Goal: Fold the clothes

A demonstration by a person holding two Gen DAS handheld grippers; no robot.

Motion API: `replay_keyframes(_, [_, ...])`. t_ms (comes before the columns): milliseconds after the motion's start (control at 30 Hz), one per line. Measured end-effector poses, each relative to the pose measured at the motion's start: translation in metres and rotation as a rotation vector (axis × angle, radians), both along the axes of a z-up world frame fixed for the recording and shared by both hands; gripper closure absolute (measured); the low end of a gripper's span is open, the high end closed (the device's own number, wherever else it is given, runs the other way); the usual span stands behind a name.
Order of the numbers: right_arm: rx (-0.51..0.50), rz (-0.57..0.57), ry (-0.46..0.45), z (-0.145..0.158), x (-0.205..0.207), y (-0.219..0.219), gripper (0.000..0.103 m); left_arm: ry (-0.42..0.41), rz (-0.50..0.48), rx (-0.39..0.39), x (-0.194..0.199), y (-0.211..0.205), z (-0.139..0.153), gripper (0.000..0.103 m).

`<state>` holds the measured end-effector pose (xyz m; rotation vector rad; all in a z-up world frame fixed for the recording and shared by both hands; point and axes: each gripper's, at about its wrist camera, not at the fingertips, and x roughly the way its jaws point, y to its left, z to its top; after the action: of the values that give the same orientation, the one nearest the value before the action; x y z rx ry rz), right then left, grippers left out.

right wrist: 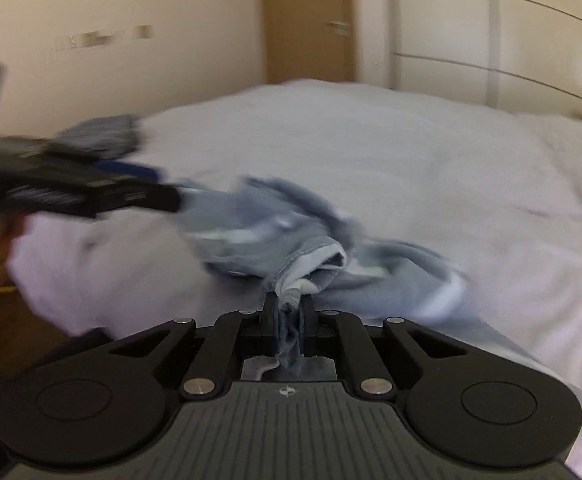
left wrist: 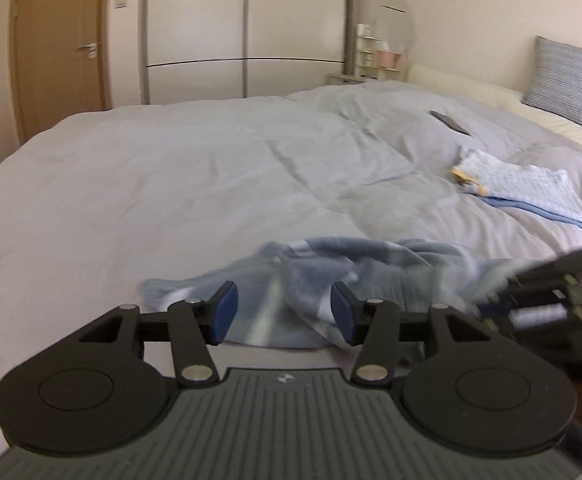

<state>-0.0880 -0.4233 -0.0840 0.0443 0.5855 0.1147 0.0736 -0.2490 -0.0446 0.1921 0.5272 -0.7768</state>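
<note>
The right gripper pinches the crumpled blue garment; the left gripper gapes wide just before it. Best seize a free hem ahead (not the bunched middle), then spread it flat on the bed.

Garment: blue-grey with pale stripes. Bed cover: pale grey-lilac, plain. Folded cloth: light blue, fine check texture, with a yellow-tan bit at its left end. Cushion: grey-blue, thin horizontal stripes. Left hand-held gripper: black body, blue pads. Door: tan wood. Wardrobe: off-white, dark horizontal lines.
</note>
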Motion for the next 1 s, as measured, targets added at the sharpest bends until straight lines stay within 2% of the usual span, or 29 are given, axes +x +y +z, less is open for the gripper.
replay_keyframes(100, [0.017, 0.143, 0.009, -0.004, 0.003, 0.030, 0.094, 0.052, 0.025, -0.010, 0.014, 0.008, -0.005, 0.056])
replay_keyframes(200, [0.002, 0.224, 0.056, -0.020, 0.010, 0.056, 0.092, 0.115, 0.015, -0.036, 0.023, 0.009, -0.011, 0.053])
replay_keyframes(233, [0.006, 0.237, 0.070, -0.023, 0.011, 0.061, 0.088, 0.135, 0.003, -0.042, 0.025, 0.008, -0.013, 0.052])
replay_keyframes(367, [0.008, 0.249, 0.066, -0.021, 0.003, 0.062, 0.063, 0.191, -0.058, -0.043, 0.029, -0.006, -0.025, 0.050])
replay_keyframes(500, [-0.021, 0.218, 0.024, -0.004, -0.014, 0.048, 0.061, 0.238, -0.113, -0.043, 0.035, -0.021, -0.037, 0.047])
replay_keyframes(533, [-0.024, 0.192, -0.009, 0.003, -0.021, 0.041, 0.061, 0.249, -0.124, -0.043, 0.036, -0.025, -0.040, 0.050])
replay_keyframes(567, [-0.031, 0.157, -0.039, 0.009, -0.026, 0.033, 0.056, 0.258, -0.144, -0.039, 0.037, -0.028, -0.042, 0.064])
replay_keyframes(600, [-0.048, 0.115, -0.057, 0.013, -0.026, 0.025, 0.046, 0.267, -0.169, -0.032, 0.037, -0.031, -0.044, 0.100])
replay_keyframes(667, [-0.079, 0.032, -0.089, 0.020, -0.025, 0.009, 0.031, 0.233, -0.191, -0.005, 0.031, -0.033, -0.042, 0.103])
replay_keyframes(767, [-0.088, -0.037, -0.073, 0.024, 0.000, -0.020, 0.030, 0.129, -0.160, 0.012, 0.021, -0.015, -0.026, 0.103])
replay_keyframes(867, [-0.060, -0.024, -0.070, 0.026, 0.034, -0.034, 0.030, 0.070, -0.044, 0.012, 0.025, 0.026, -0.008, 0.103])
replay_keyframes(1000, [0.008, 0.079, 0.025, 0.008, 0.095, -0.037, 0.030, 0.056, -0.003, 0.054, 0.027, 0.056, 0.000, 0.103])
